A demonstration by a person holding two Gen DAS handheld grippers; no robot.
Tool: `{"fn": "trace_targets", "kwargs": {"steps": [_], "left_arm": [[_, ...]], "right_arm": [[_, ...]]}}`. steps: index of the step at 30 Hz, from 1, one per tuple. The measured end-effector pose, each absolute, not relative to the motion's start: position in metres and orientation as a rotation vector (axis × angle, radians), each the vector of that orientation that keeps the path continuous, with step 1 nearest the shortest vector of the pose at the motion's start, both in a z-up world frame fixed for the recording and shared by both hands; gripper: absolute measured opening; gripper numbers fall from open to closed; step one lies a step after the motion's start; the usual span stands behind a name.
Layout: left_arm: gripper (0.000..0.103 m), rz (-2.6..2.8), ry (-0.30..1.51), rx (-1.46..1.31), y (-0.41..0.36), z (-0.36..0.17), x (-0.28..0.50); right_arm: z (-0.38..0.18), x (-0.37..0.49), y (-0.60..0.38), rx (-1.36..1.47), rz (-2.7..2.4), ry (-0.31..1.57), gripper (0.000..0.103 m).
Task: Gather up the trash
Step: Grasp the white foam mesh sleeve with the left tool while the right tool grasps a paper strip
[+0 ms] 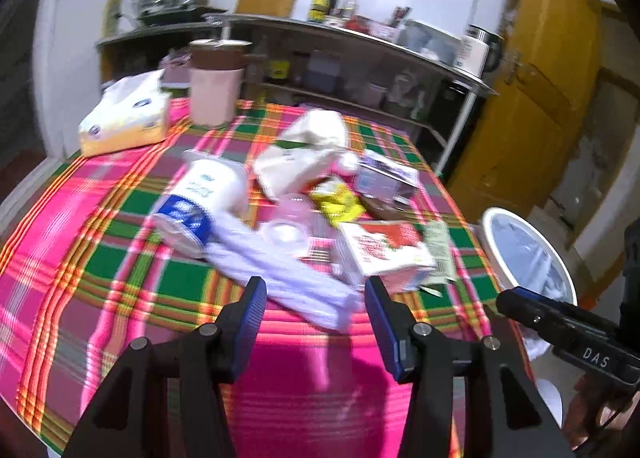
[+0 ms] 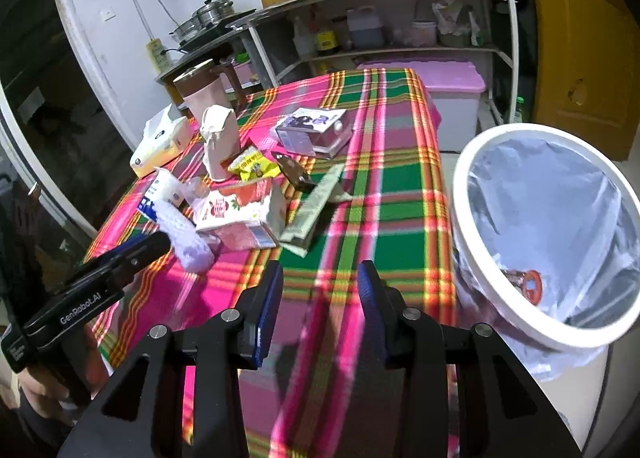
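Trash lies in a heap on the plaid tablecloth [image 1: 120, 217]: a white and blue cup [image 1: 200, 197] on its side with a white foam net sleeve [image 1: 280, 278], a red and white carton [image 1: 384, 250], a yellow wrapper [image 1: 336, 197], a crumpled paper bag [image 1: 304, 153] and a clear box [image 1: 384, 173]. My left gripper [image 1: 316, 298] is open and empty just before the sleeve. My right gripper [image 2: 320, 286] is open and empty over the table's near edge, left of the white lined bin [image 2: 552, 234]. The bin holds one reddish piece [image 2: 528, 284].
A tissue pack [image 1: 124, 121] and a pink jug with a brown lid [image 1: 216, 81] stand at the table's far left. A metal shelf unit [image 2: 400, 17] with bottles and a pink-lidded storage box [image 2: 448, 93] stand behind the table. A yellow door [image 2: 580, 37] is at right.
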State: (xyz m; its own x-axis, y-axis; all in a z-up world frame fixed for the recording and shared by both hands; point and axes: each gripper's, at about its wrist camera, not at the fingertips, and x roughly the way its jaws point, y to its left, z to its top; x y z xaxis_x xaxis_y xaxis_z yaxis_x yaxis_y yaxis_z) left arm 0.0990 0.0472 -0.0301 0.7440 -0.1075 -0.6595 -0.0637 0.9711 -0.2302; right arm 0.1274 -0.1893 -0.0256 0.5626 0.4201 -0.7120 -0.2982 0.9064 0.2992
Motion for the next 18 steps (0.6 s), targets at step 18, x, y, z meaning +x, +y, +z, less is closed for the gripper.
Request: {"fn": "trace_targets", "kwargs": {"steps": [18], "left_arm": [[0.054,0.044,0.809,-0.390,0.069,-0.054,0.140]], "right_arm": [[-0.053,0.192,-0.157,0.176,0.385,0.948,0.040]]}}
